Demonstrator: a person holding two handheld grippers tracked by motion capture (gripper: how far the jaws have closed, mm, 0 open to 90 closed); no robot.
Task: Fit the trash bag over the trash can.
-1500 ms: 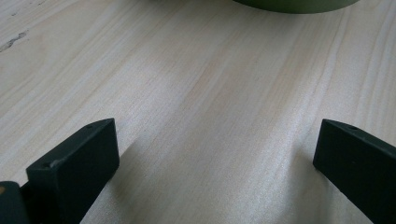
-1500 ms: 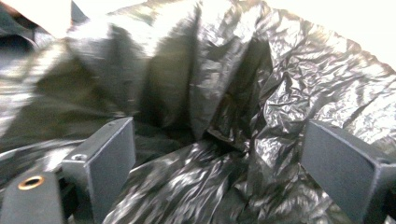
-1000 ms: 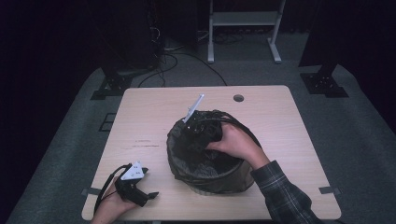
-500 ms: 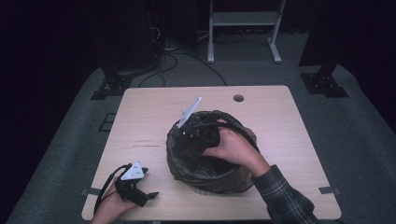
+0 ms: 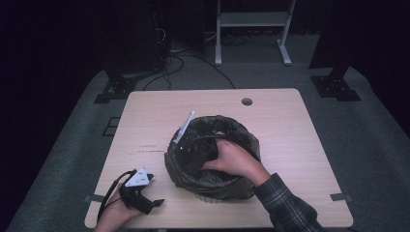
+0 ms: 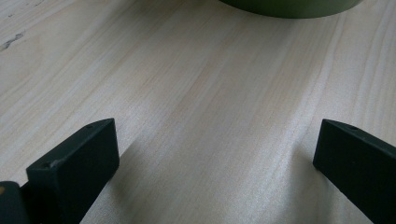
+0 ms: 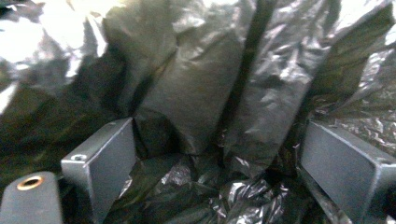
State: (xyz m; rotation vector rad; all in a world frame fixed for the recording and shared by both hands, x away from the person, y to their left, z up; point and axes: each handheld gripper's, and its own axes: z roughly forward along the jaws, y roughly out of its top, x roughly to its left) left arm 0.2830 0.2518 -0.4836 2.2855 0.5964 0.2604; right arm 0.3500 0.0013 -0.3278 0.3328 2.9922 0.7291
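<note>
Jaws wide, the right gripper (image 7: pixel 219 177) sits among bin liner (image 7: pixel 201 93) folds; left gripper (image 6: pixel 215 172) gapes over table (image 6: pixel 210 93).

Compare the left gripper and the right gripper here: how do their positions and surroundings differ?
The left gripper rests low over bare table near its front edge; the right gripper reaches down inside the bin. Plain wood lies between the left fingers; crumpled black bag liner lies between the right's. Both are open, holding nothing.

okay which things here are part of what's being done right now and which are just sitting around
In use: bin, its black liner, right gripper open down inside it, right hand.

Not in use: left gripper open over the bare table, stand and cables behind.
</note>
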